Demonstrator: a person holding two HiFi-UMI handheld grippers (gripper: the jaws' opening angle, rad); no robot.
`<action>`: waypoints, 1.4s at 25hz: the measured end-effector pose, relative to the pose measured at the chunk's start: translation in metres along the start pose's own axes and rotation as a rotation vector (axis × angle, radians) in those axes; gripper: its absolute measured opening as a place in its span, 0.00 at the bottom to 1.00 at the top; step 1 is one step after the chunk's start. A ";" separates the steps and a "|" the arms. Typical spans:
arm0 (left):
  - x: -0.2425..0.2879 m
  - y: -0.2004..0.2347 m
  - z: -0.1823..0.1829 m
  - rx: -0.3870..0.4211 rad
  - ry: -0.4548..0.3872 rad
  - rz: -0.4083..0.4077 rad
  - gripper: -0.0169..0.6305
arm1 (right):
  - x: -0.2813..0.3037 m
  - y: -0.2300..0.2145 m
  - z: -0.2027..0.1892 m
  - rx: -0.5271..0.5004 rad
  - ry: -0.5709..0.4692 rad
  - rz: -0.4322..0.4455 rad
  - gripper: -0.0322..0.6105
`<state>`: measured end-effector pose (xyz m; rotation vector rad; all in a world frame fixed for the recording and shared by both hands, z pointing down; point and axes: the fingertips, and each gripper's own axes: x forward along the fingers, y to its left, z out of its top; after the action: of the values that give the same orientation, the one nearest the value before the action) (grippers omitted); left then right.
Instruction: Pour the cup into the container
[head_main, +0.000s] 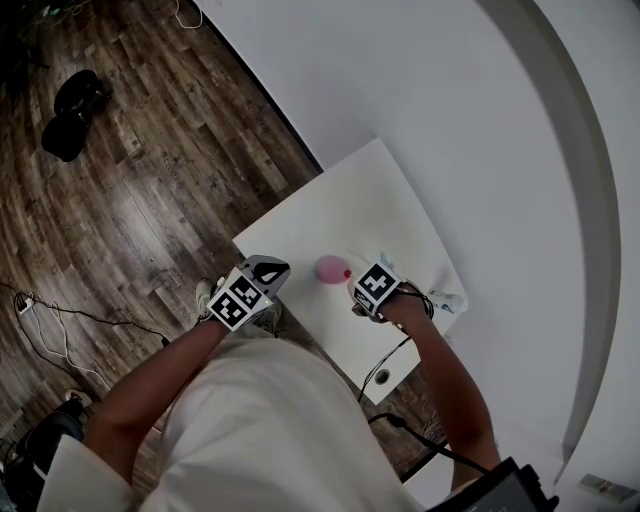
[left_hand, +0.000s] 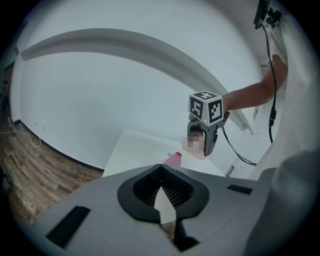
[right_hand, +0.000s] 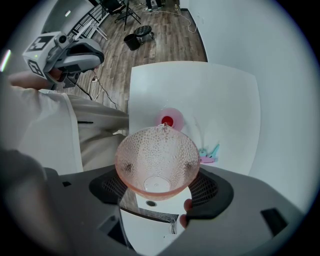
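Pink cup (right_hand: 156, 160) clamped in right hand-held gripper (right_hand: 157, 185) near container (right_hand: 169, 120); left hand-held gripper (left_hand: 160, 170) closed, empty.

One cup (right_hand: 156, 155), one container (right_hand: 168, 120), one table (right_hand: 225, 100) — one left gripper (left_hand: 161, 187), one right gripper (right_hand: 156, 187)

Cup (right_hand: 157, 162) — clear, dimpled pink plastic; table (right_hand: 225, 100) — smooth matt white.

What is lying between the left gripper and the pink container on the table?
Only a bare stretch of the white table. In the head view, nothing stands between the left gripper and the pink container.
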<state>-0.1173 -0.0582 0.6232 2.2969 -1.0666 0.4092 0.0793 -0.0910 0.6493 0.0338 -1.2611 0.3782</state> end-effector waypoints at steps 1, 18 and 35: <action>0.001 0.000 -0.001 0.000 0.000 0.000 0.04 | 0.001 0.000 0.000 -0.001 0.001 0.000 0.62; 0.001 0.003 -0.002 -0.002 -0.011 0.002 0.04 | -0.005 0.000 0.001 -0.006 0.030 0.002 0.62; -0.006 0.001 -0.009 -0.001 0.007 -0.005 0.04 | -0.009 0.005 0.000 -0.014 0.053 -0.003 0.62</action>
<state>-0.1226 -0.0496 0.6282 2.2951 -1.0574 0.4136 0.0760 -0.0890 0.6395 0.0136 -1.2111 0.3658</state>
